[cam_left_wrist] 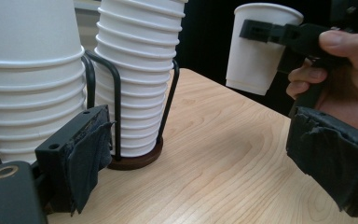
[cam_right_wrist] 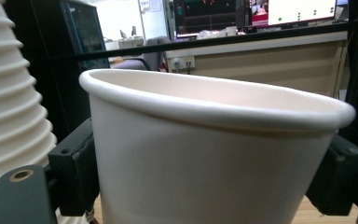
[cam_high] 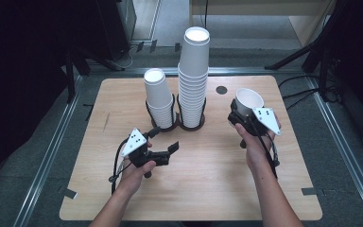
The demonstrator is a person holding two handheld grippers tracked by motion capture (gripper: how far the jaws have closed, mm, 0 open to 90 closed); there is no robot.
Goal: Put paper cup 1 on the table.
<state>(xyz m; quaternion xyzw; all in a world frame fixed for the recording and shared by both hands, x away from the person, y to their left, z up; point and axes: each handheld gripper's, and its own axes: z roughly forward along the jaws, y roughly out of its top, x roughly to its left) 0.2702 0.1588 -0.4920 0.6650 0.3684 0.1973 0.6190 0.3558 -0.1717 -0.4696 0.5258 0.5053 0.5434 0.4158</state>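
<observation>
Two stacks of white paper cups stand in black wire holders at the table's back centre: a shorter stack (cam_high: 157, 97) (cam_left_wrist: 23, 79) and a taller stack (cam_high: 194, 71) (cam_left_wrist: 137, 70) (cam_right_wrist: 7, 107) to its right. Right of the taller stack, my right gripper (cam_high: 244, 113) (cam_left_wrist: 284, 35) (cam_right_wrist: 209, 182) is shut on a single white cup (cam_high: 249, 99) (cam_left_wrist: 256, 51) (cam_right_wrist: 214, 154), held upright above the wood with its mouth up. My left gripper (cam_high: 164, 139) (cam_left_wrist: 209, 163) rests in front of the stacks, open with nothing between its pads (cam_left_wrist: 86, 154), pointing toward the holders.
The wooden table (cam_high: 194, 189) has rounded corners and a small black round mark (cam_high: 221, 89) right of the tall stack. Dark stand legs (cam_high: 293, 59) and cables lie on the floor around it. A desk with monitors (cam_right_wrist: 261, 14) stands behind.
</observation>
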